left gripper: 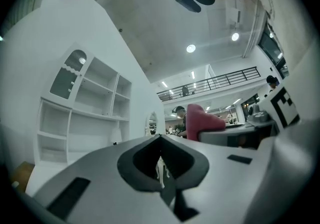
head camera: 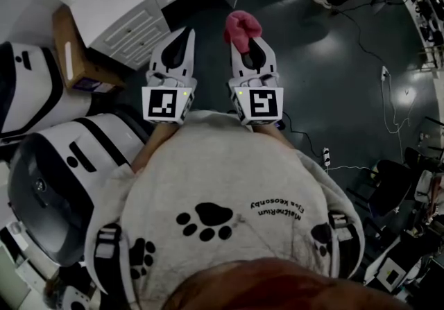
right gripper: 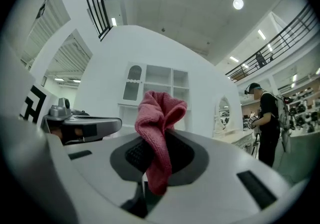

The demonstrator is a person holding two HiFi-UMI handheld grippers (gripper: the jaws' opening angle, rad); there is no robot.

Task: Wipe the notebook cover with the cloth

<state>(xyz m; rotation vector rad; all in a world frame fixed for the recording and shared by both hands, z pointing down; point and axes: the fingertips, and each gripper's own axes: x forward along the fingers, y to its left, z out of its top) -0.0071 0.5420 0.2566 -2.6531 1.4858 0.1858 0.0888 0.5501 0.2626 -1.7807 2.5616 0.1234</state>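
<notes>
My right gripper (head camera: 245, 39) is shut on a pink cloth (head camera: 242, 27), which bunches up above the jaw tips. In the right gripper view the cloth (right gripper: 159, 118) hangs down between the closed jaws of the right gripper (right gripper: 158, 142). My left gripper (head camera: 184, 37) is held beside it, shut with nothing in it. In the left gripper view, the left gripper (left gripper: 161, 139) has its tips meeting, and the cloth (left gripper: 201, 122) shows to the right. Both grippers are raised in front of the person's chest. No notebook is in any view.
A white cabinet (head camera: 135, 0) stands ahead at the left, with a cardboard box (head camera: 75, 52) beside it. White-and-black rounded shells (head camera: 55, 177) crowd the left. Cables (head camera: 388, 93) run over the dark floor at right. A person (right gripper: 265, 118) stands by a white counter.
</notes>
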